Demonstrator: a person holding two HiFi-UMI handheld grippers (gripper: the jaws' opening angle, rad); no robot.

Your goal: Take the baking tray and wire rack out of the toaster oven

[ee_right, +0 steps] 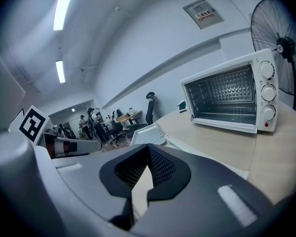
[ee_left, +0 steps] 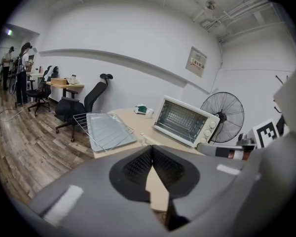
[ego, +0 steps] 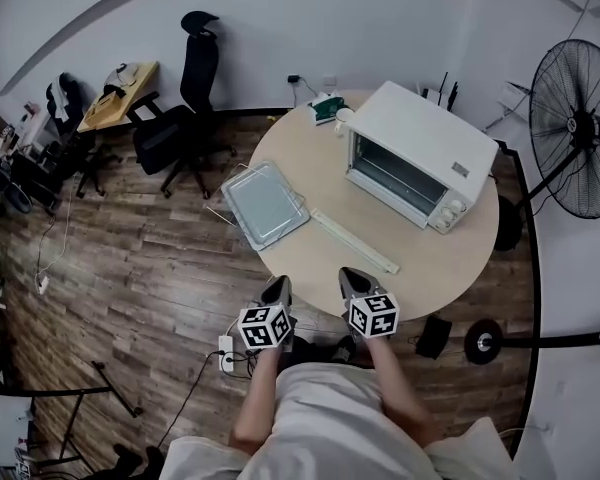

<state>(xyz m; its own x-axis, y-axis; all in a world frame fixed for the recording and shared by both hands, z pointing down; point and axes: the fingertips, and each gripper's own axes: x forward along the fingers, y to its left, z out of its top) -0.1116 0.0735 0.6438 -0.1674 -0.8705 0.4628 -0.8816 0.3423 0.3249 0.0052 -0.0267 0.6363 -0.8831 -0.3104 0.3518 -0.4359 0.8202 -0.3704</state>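
Wood-plank floor [ego: 130,268] surrounds a round, pale tabletop [ego: 310,268], and we stand at its 6 o'clock rim with a claw in each hand.

On the head view, the white toaster oven [ego: 420,153] sits at about 1 o'clock on the tabletop, with its front turned towards 7 o'clock. We cannot tell from these views how its door stands. From the right gripper view we see into its ribbed interior.

The baking tray [ego: 265,205] is outside the oven, at 9 o'clock on the tabletop. It lies flat on the wire rack [ego: 218,211]. The rack's wires stick out past the tray and over the tabletop's edge. In the left gripper view, tray and rack lie at 10 o'clock from the claw, well apart from it.

A long pale strip [ego: 355,241] lies slantwise between the tray and the oven, near the middle of the tabletop. A green-and-white item [ego: 327,108] sits at the 11 o'clock rim.

The left claw [ego: 279,286] hovers at 7 o'clock by the rim. Its pads are pressed together with nothing between them. The right claw [ego: 352,276] is just beside it at 6 o'clock, likewise closed and holding nothing.

Beyond the tabletop, a standing fan [ego: 578,128] is at 3 o'clock and a black office chair [ego: 185,118] at 10 o'clock.
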